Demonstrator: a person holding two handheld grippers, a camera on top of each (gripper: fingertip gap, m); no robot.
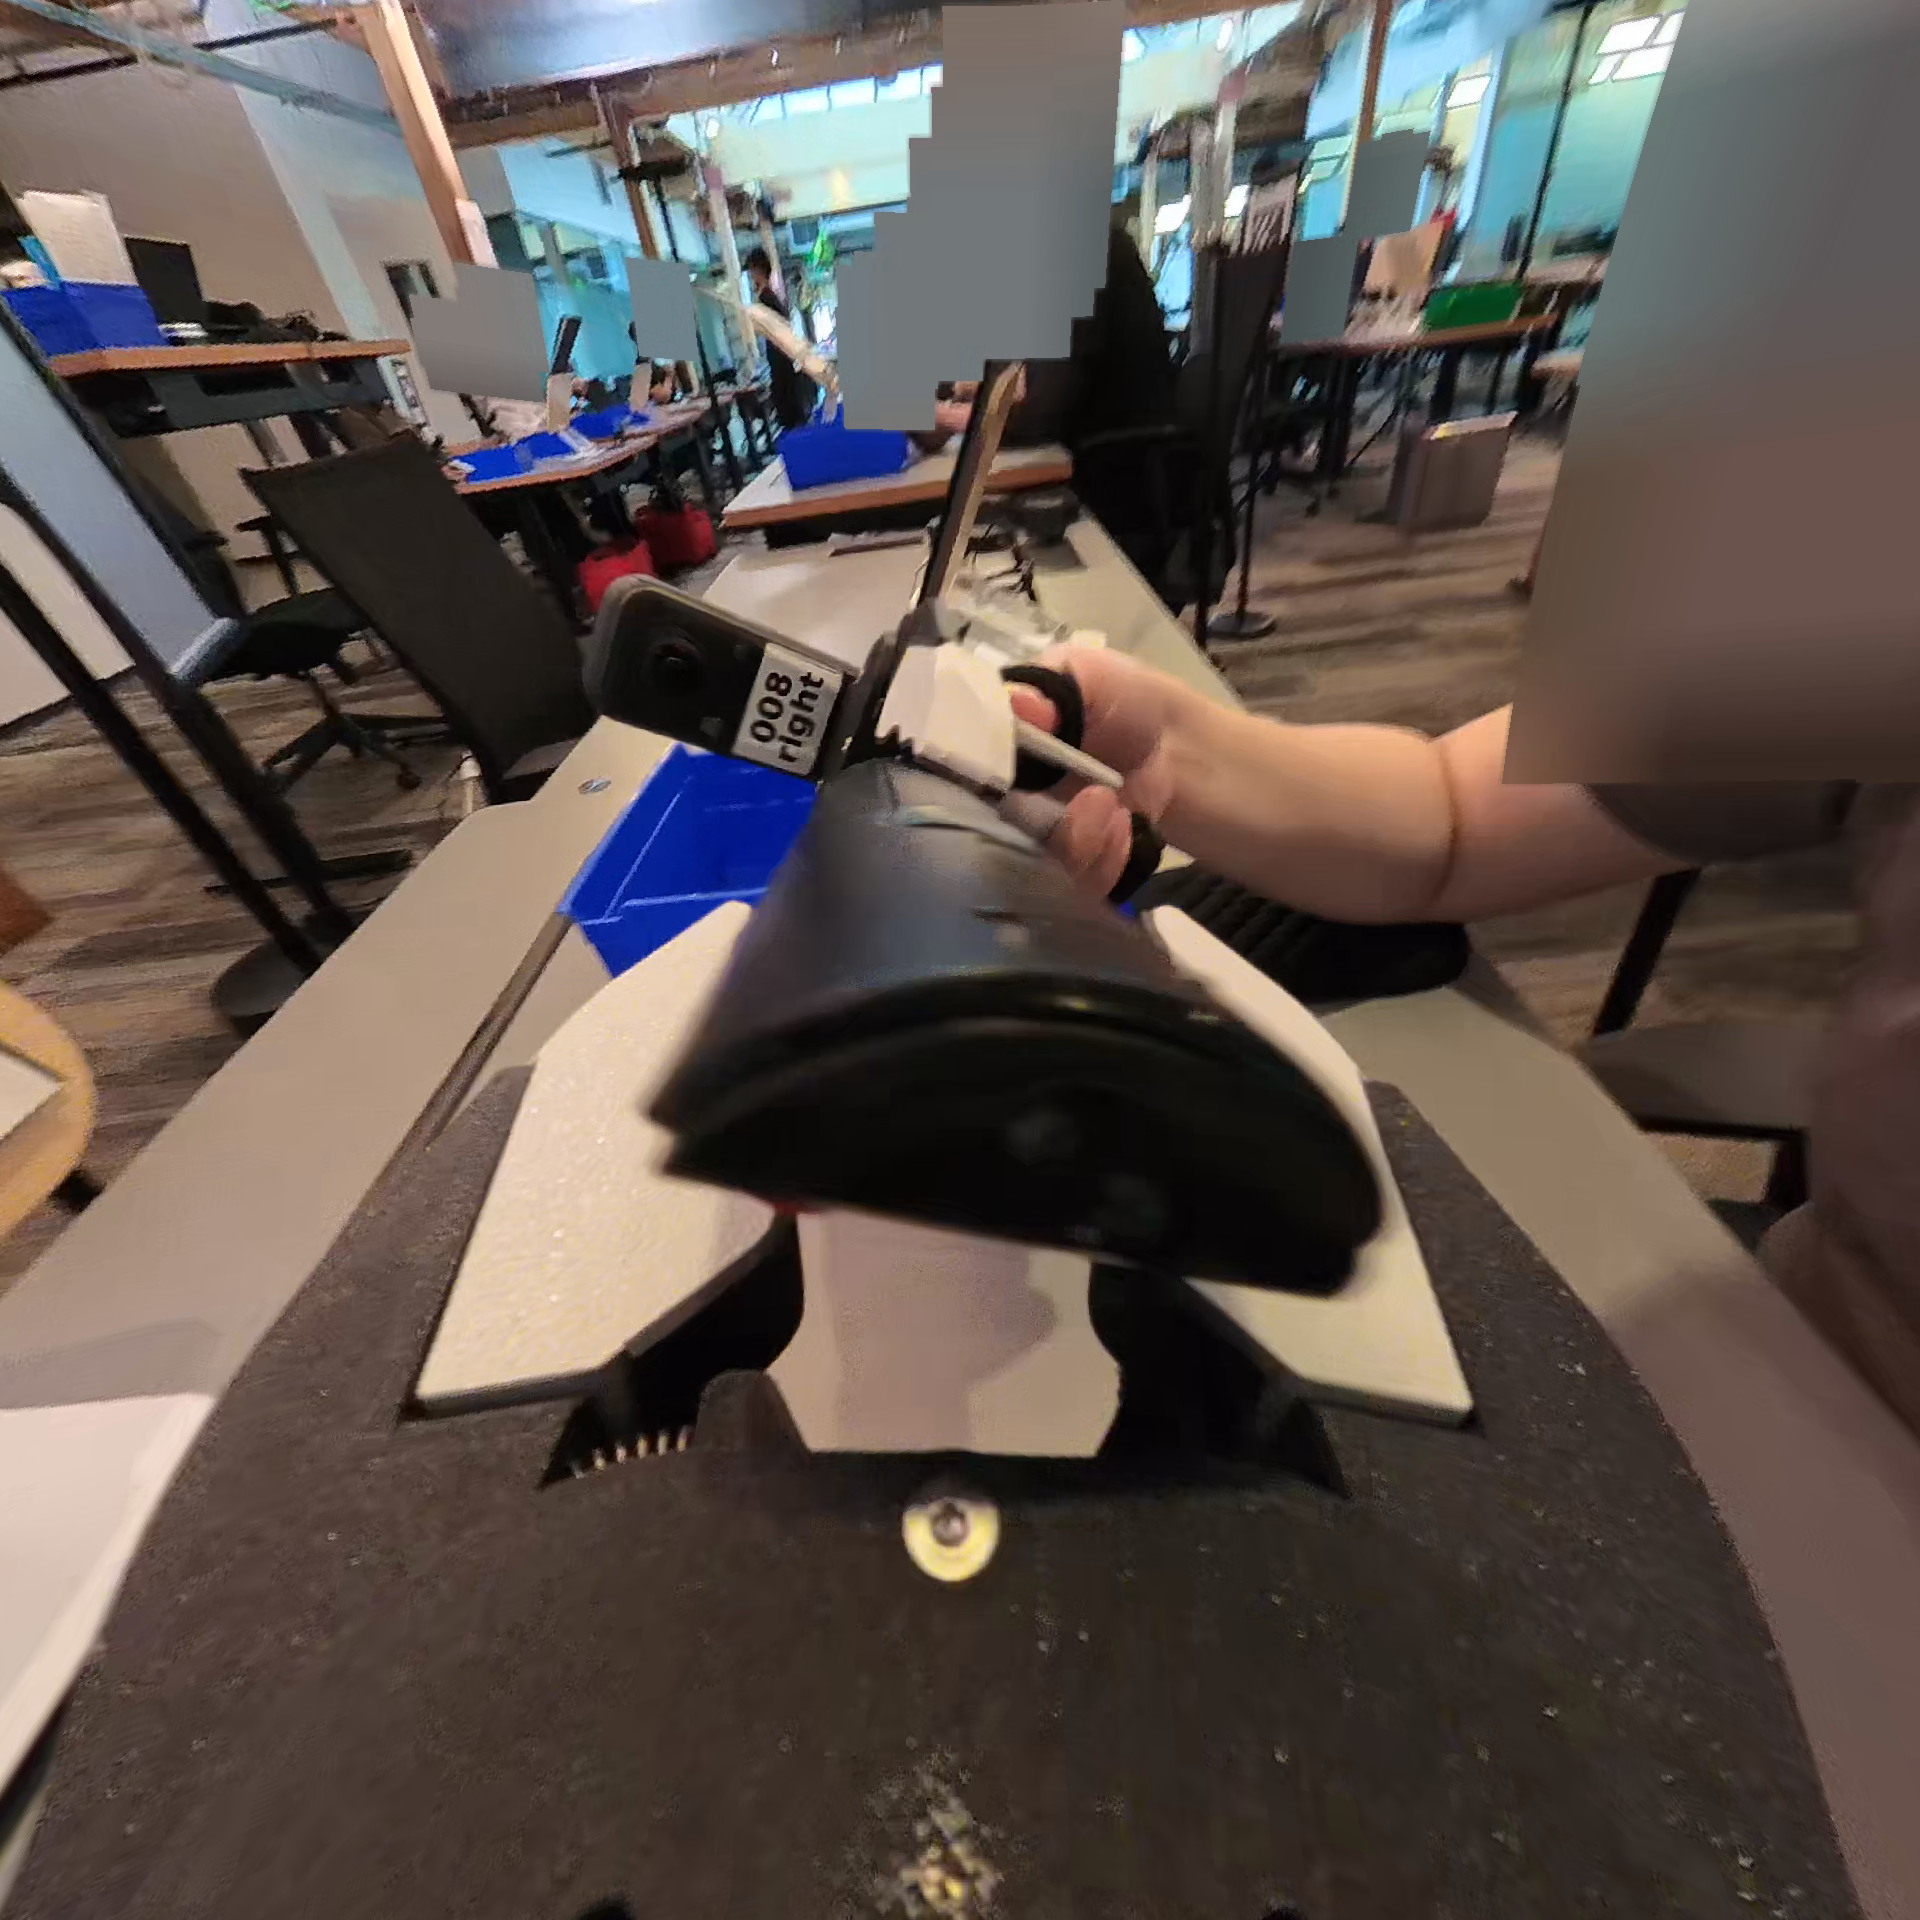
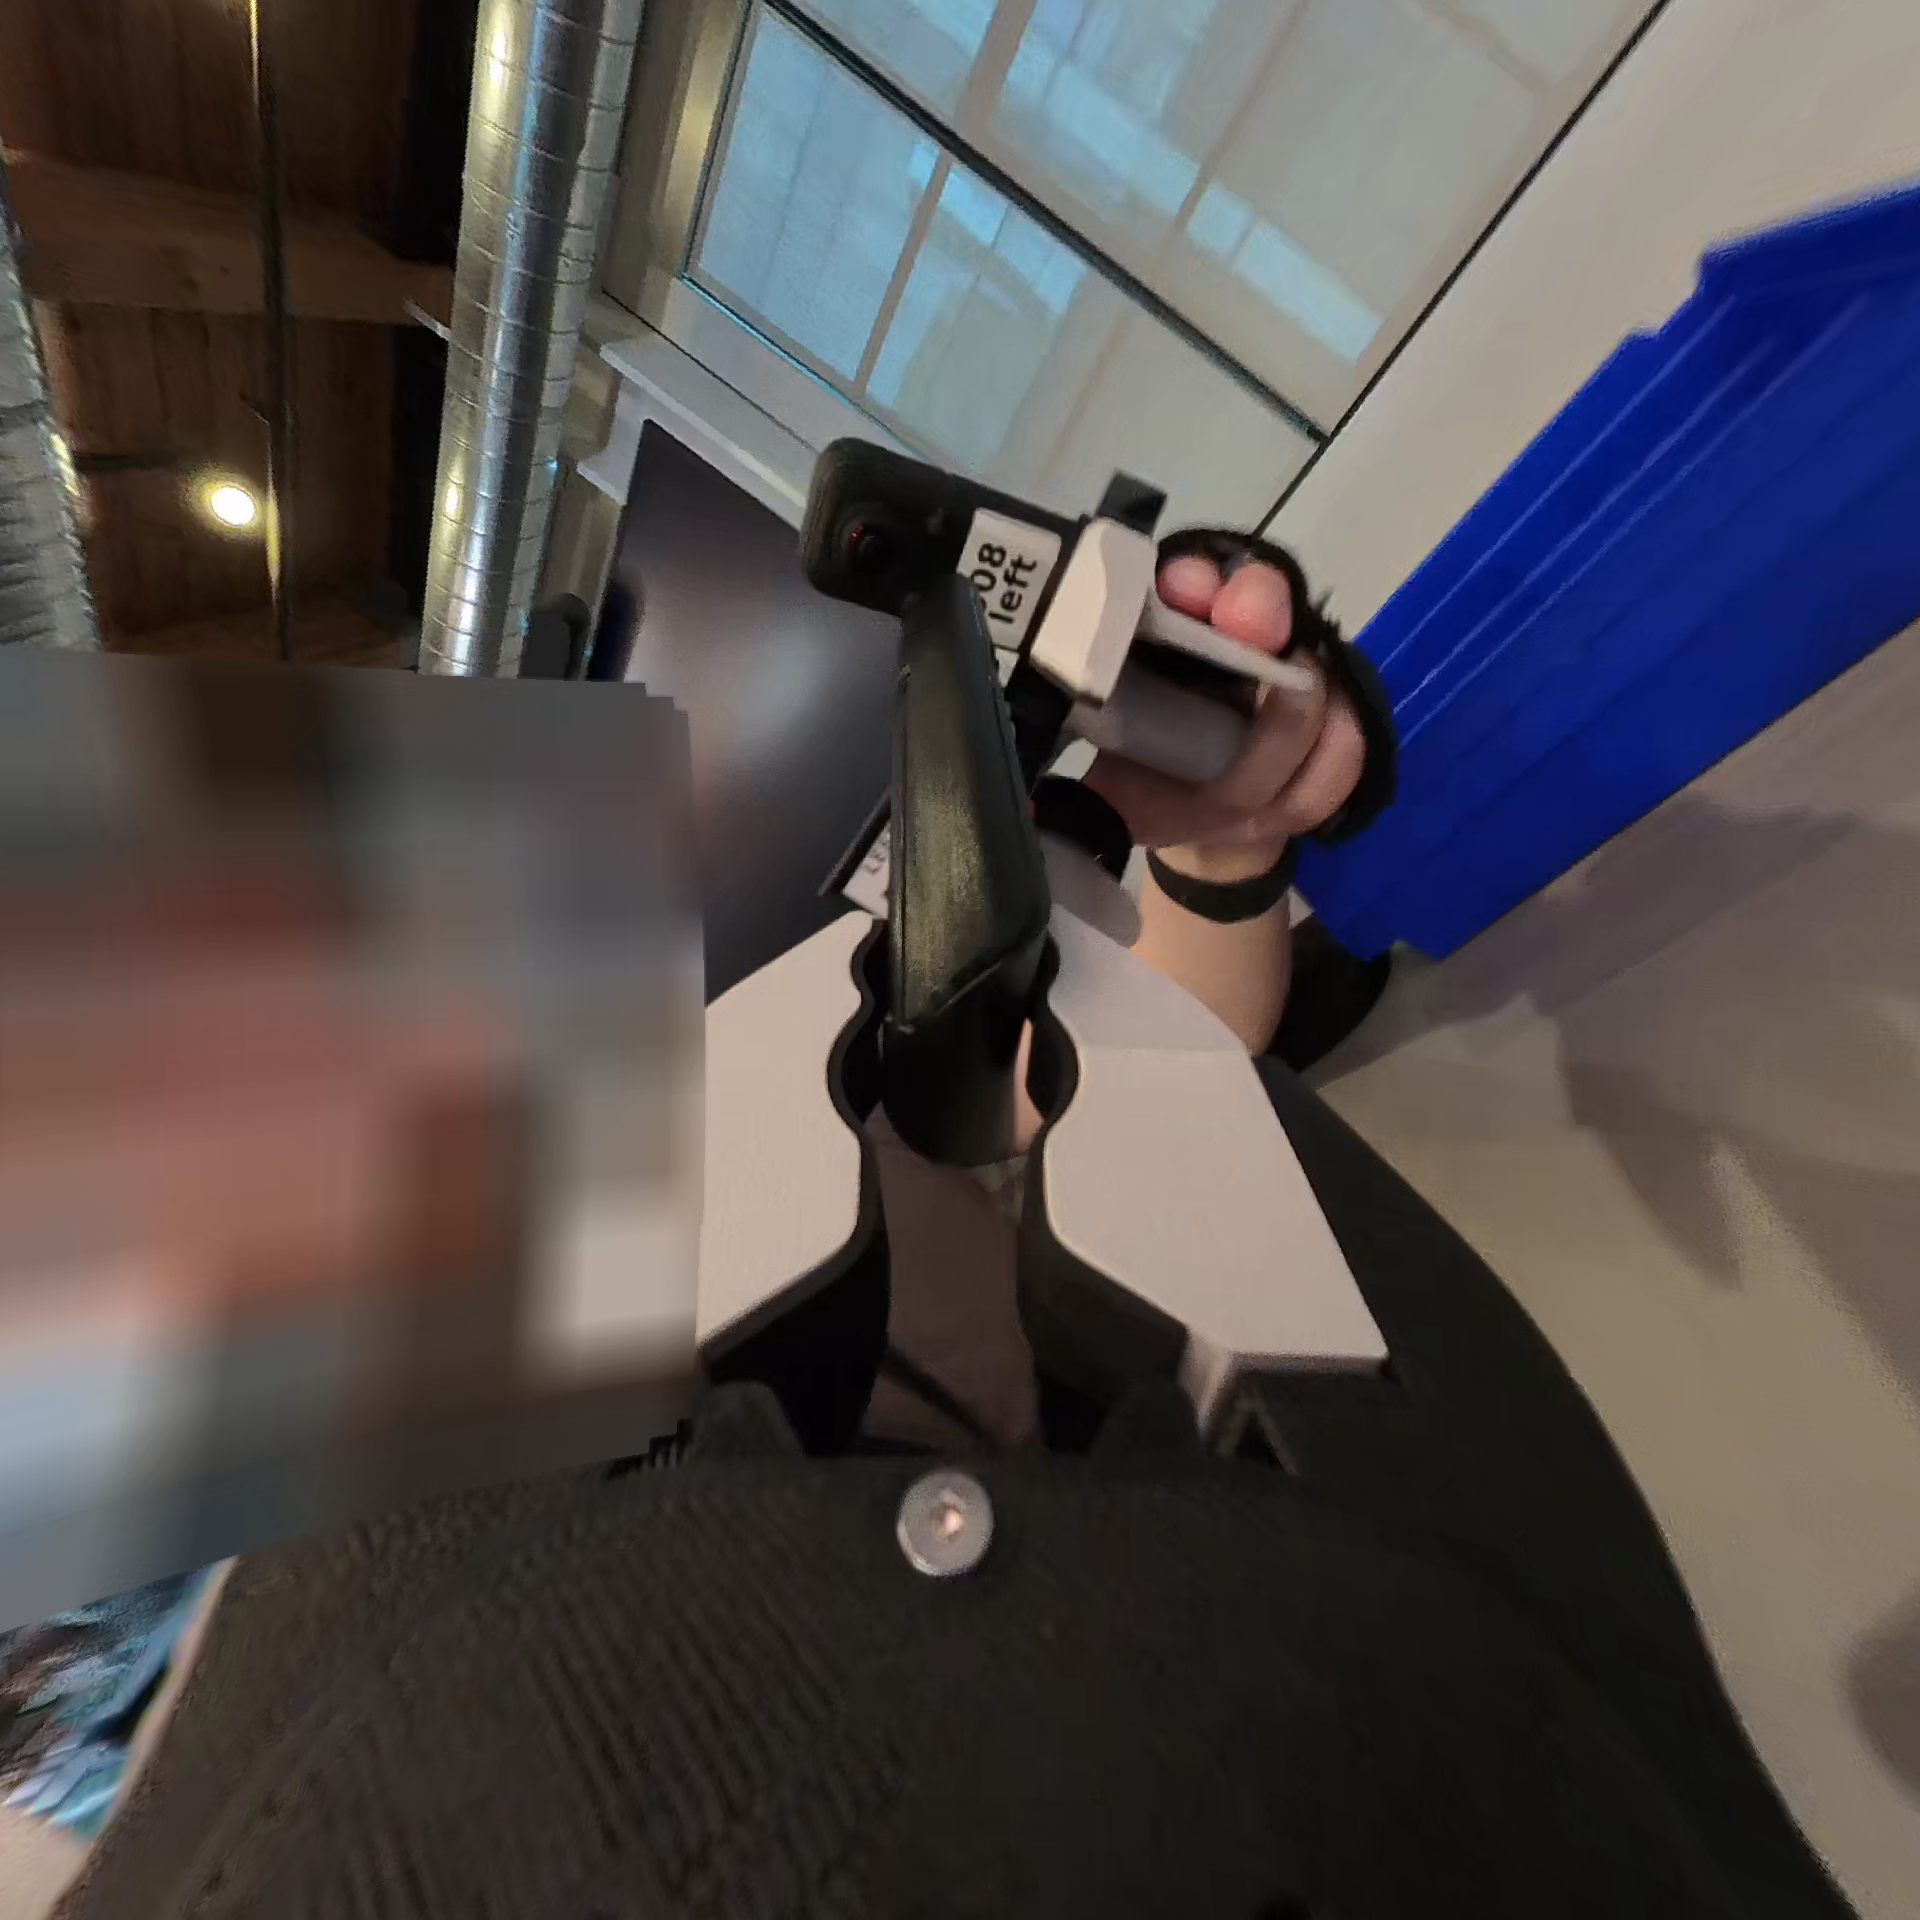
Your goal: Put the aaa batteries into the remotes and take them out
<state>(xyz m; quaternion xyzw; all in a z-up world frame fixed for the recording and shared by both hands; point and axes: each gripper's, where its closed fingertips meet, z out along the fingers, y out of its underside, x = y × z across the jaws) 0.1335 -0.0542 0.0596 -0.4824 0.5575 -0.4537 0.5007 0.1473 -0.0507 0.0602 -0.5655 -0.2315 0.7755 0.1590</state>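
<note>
A black remote (image 1: pixel 997 1060) is held in the air between both grippers, one at each end. My left gripper (image 1: pixel 951 935) is shut on its near end, with a white pad (image 1: pixel 592 1195) on each side. My right gripper (image 2: pixel 961 956) is shut on the other end of the remote (image 2: pixel 956 883), gripping its narrow sides. The right gripper's body and camera (image 1: pixel 727 686) show at the remote's far end in the left wrist view, held by a hand (image 1: pixel 1122 748). The left gripper's body (image 2: pixel 1091 644) shows beyond the remote in the right wrist view. No batteries are in view.
A blue bin (image 1: pixel 686 852) stands on the grey table (image 1: pixel 312 1091) just behind the remote; it also shows at the right in the right wrist view (image 2: pixel 1610 582). A black chair (image 1: pixel 436 603) stands left of the table. More desks and bins lie farther back.
</note>
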